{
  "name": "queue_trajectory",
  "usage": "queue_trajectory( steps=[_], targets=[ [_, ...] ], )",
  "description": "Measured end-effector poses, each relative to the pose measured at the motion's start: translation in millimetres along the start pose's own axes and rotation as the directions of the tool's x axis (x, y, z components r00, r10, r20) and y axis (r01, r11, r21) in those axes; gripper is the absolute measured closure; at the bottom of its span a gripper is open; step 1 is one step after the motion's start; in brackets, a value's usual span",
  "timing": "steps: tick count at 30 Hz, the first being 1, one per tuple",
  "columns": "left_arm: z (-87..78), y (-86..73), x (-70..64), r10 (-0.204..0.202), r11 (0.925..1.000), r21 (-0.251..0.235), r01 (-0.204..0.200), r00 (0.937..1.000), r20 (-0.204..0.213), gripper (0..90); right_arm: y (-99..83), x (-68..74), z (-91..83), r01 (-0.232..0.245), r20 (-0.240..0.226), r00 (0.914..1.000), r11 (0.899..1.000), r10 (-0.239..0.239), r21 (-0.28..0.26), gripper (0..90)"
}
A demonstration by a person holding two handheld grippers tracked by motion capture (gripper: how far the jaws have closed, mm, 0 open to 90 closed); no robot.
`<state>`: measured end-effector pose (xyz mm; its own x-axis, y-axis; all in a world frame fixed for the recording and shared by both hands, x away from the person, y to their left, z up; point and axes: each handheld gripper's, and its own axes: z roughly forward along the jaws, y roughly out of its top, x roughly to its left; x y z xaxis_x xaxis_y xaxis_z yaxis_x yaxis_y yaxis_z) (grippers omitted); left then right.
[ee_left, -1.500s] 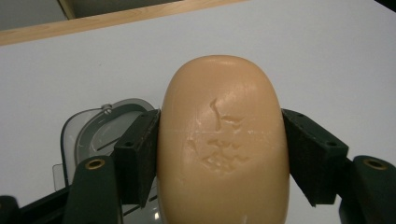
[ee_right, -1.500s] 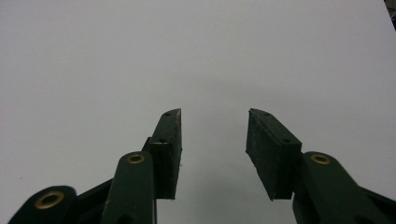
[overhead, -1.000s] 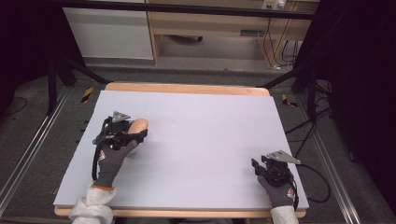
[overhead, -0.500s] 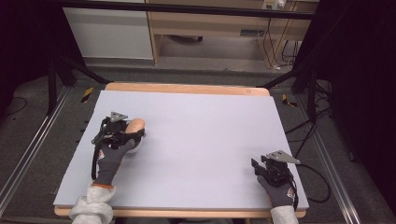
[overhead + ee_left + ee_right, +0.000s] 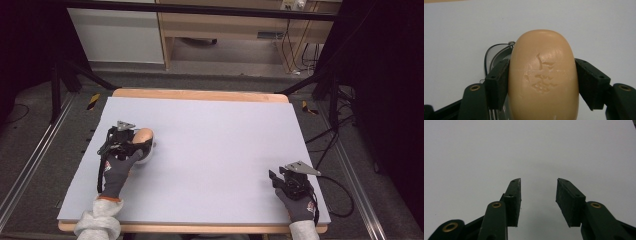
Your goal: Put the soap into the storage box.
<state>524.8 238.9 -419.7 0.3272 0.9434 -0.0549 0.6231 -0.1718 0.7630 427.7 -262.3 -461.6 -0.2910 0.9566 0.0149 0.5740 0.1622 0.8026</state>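
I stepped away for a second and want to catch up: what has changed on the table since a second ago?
Hardly anything. The left gripper stays clamped on the tan soap bar, having eased only slightly toward the person's side. The right gripper stays open and unmoved at the near right of the table.

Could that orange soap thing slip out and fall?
Maybe. The left gripper is shut on the soap bar by its two rounded sides, and smooth soap could squirt out if squeezed harder. A clear dish lies under it, so a drop might knock that aside. The right gripper is open, far across the table, too far to catch it.
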Motion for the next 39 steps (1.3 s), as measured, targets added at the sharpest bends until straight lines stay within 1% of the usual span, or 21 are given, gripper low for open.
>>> queue_trajectory(
  steps=[8, 13, 21, 32, 39],
  targets=[
    [3.5, -3.0, 2.3, -0.008, 0.9999, 0.01, 0.008, 0.9999, -0.012, 32.0, -0.2, -0.2, 0.8, 0.007, 0.005, 1.0, 1.0, -0.007, 0.0, 55.2],
    [5.7, -5.4, 2.4, -0.006, 0.9998, 0.018, 0.006, 0.9999, -0.016, 32.0, -0.2, 0.2, 0.8, 0.005, 0.003, 1.0, 1.0, -0.005, 0.002, 55.0],
    [8.3, -6.9, 2.6, 0.002, 0.9995, 0.032, -0.001, 0.9995, -0.032, 31.9, -0.2, 0.2, 0.8, 0.005, 0.003, 1.0, 1.0, -0.005, 0.001, 54.6],
    [9.3, -6.7, 1.8, -0.011, 0.9993, 0.035, 0.012, 0.9995, -0.028, 31.5, -0.3, 0.0, 0.7, 0.011, 0.0, 0.9999, 1.0, -0.011, -0.001, 53.5],
    [8.9, -6.8, 0.9, -0.009, 0.9993, 0.035, 0.01, 0.9993, -0.036, 31.3, -0.3, 0.1, 0.6, 0.012, -0.001, 0.9999, 1.0, -0.012, -0.002, 53.4]
  ],
)
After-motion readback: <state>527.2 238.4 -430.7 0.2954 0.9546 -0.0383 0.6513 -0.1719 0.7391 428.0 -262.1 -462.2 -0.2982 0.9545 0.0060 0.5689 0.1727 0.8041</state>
